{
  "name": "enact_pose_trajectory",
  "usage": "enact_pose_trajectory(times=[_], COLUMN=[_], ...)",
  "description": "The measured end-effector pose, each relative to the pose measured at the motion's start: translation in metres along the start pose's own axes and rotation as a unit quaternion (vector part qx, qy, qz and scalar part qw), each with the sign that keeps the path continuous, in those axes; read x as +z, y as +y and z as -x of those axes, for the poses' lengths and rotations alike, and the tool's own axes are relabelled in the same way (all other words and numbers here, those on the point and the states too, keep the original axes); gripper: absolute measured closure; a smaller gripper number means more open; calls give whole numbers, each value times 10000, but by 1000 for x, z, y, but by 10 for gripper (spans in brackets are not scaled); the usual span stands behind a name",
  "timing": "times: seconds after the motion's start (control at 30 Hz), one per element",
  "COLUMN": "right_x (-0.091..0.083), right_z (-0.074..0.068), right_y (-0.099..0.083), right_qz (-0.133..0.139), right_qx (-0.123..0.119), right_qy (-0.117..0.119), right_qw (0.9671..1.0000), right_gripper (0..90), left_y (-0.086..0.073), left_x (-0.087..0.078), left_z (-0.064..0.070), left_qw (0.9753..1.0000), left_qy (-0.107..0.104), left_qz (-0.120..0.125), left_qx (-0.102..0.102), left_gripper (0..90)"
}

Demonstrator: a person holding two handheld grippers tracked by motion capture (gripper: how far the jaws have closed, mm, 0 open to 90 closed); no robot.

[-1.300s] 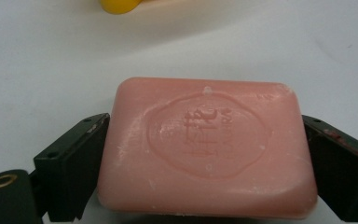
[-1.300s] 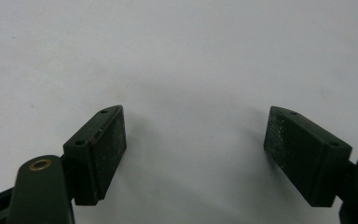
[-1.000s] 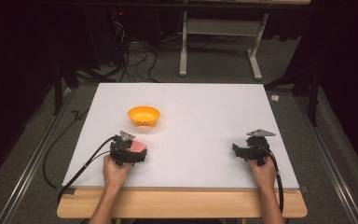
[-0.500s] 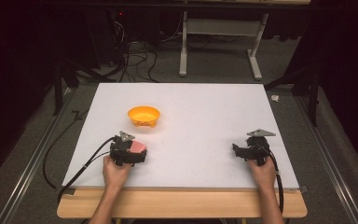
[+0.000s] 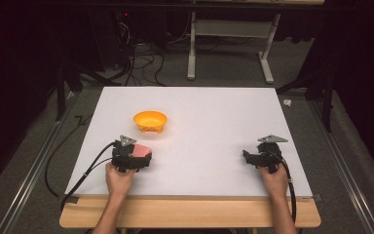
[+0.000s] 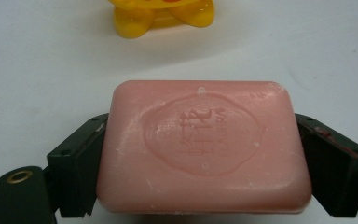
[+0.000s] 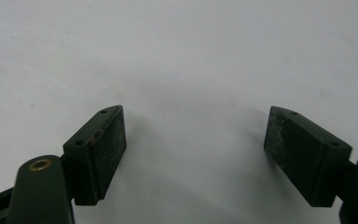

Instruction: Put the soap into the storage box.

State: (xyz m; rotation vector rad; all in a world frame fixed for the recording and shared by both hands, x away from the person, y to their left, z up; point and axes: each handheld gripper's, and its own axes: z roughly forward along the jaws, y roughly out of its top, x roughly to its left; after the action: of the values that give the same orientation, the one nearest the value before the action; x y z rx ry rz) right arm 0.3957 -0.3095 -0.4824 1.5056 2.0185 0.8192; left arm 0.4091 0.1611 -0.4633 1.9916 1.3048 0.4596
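The white table point(image 5: 214, 122) is mostly bare, with an orange bowl point(image 5: 150, 121) standing left of its middle, nearer the far edge than the near one. Toward the near-left corner the left gripper point(image 5: 135, 157) has its jaws closed flat against the two short ends of a pink soap point(image 6: 203, 147), which sits low over the table or on it; I cannot tell which. The right gripper point(image 5: 253, 158) rests near the near-right corner, jaws spread wide on nothing. The bowl seems the likely goal. The worry is the soap itself: it is smooth and rounded at the ends, so a quick lift or a tilt could let it squirt out and skid across the table. Coming in low, the soap could also knock the light bowl's rim and shove or tip it. The idle right gripper is too far off to steady anything.
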Motion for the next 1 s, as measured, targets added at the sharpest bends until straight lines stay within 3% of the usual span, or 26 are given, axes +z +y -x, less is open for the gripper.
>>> enact_pose_trajectory(times=[0.33, 0.6, 0.7, 0.77, 0.83, 1.0], right_x=[0, 0, 0, 0, 0, 0], right_z=[0, 0, 0, 0, 0, 0], right_y=[0, 0, 0, 0, 0, 0], right_qz=[1, 1, 1, 3, 4, 4], right_qx=[0, 1, 0, -3, -3, -2], right_qy=[2, 2, 4, -1, 2, 3], right_qw=[10000, 10000, 10000, 10000, 10000, 10000], right_gripper=[214, 214, 214, 213, 213, 213], left_y=[4, 15, 20, 21, 24, 32], left_x=[-9, -16, -18, -18, -19, -23], left_z=[-2, 3, 2, 2, 3, 6], left_qw=[9999, 9998, 9996, 9996, 9997, 9995], left_qy=[9, 33, -74, -40, 62, 10], left_qz=[97, 174, 248, 244, 216, 308], left_qx=[-130, -10, -119, -147, -59, 3], left_gripper=[136, 136, 136, 136, 136, 136])
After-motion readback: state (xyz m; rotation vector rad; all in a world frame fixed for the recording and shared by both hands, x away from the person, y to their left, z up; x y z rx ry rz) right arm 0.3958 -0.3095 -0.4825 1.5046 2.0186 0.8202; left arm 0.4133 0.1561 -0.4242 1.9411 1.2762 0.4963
